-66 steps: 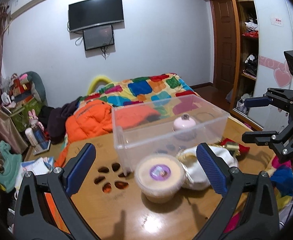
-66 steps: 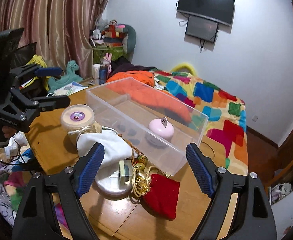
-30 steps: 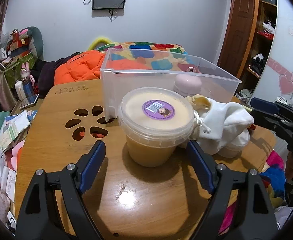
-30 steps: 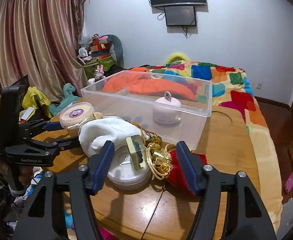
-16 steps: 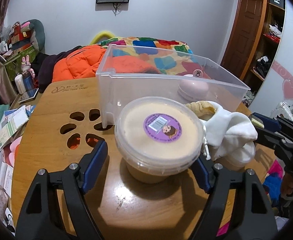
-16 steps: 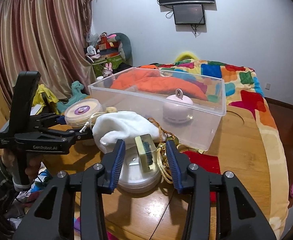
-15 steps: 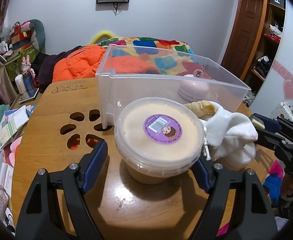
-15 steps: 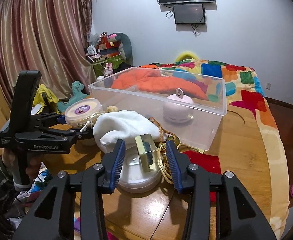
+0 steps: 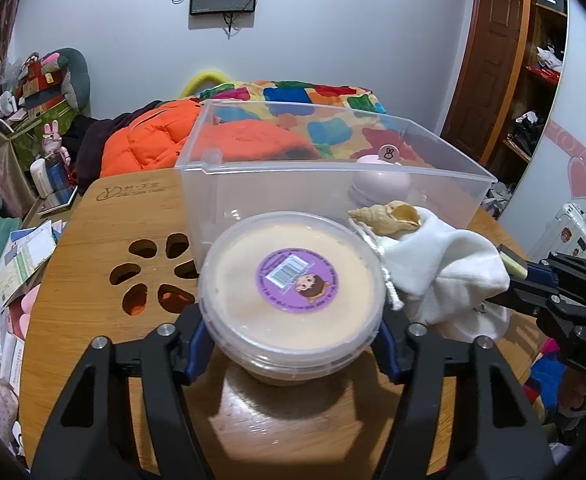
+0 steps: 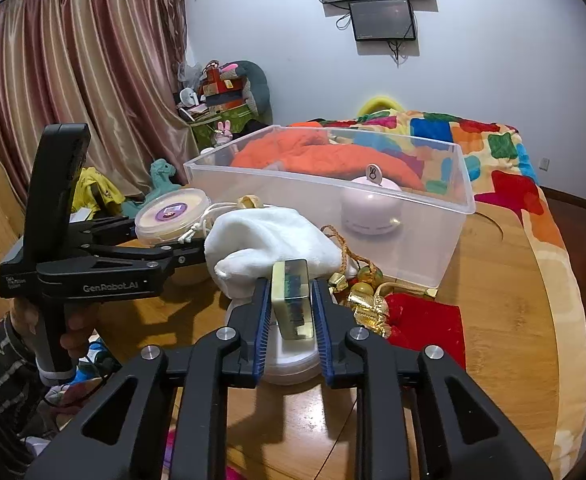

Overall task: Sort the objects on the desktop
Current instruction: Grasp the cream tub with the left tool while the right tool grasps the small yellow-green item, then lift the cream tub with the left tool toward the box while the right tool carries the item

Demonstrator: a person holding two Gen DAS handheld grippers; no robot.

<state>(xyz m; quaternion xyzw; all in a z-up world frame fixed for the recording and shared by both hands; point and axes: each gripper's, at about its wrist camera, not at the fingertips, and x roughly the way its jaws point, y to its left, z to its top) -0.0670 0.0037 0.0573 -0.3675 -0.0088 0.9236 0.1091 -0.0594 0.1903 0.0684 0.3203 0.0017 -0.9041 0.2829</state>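
Observation:
My left gripper (image 9: pixel 291 342) is shut on a round tub with a cream lid and purple sticker (image 9: pixel 293 288) on the wooden table; it also shows in the right wrist view (image 10: pixel 171 216). My right gripper (image 10: pixel 291 304) is shut on a small clear resin block (image 10: pixel 291 300) that stands above a round white tin (image 10: pixel 289 356). A clear plastic bin (image 9: pixel 333 184) behind them holds a pink dome-shaped gadget (image 10: pixel 369 208). A white drawstring pouch (image 10: pixel 273 236) with a seashell (image 9: pixel 387 216) lies between the tub and the block.
A red pouch (image 10: pixel 425 320) and gold trinkets on a cord (image 10: pixel 363 288) lie right of the tin. The wooden table (image 9: pixel 93 280) has paw-shaped cut-outs at left. A bed with an orange jacket and a colourful quilt lies behind; clutter sits off the table's left edge.
Both grippers moved forward and closed: the left onto the tub, the right onto the resin block. The tub now fills the left wrist view.

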